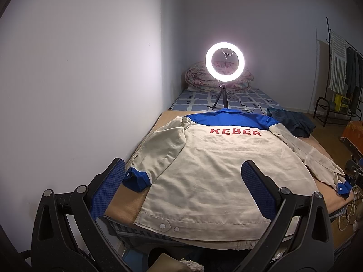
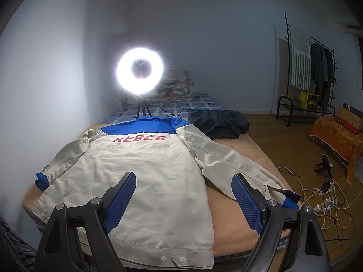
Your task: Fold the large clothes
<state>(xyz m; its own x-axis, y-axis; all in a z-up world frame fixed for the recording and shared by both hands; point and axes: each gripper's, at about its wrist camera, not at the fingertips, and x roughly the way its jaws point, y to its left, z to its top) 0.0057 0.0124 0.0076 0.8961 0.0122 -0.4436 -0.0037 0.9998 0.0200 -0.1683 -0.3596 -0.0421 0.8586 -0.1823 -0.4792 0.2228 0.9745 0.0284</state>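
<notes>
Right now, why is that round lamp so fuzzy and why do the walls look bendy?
In the right wrist view the ring light flares into a white blur, hiding its rim; in the left wrist view it stays crisp. Both fisheye views curve the walls and darken the corners; the jacket stays evenly lit.

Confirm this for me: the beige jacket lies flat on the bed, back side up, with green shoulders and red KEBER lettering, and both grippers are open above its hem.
Not quite: the shoulders of the jacket are blue, not green, as both wrist views show. The rest holds: back up, red lettering, left gripper and right gripper open above the hem.
</notes>
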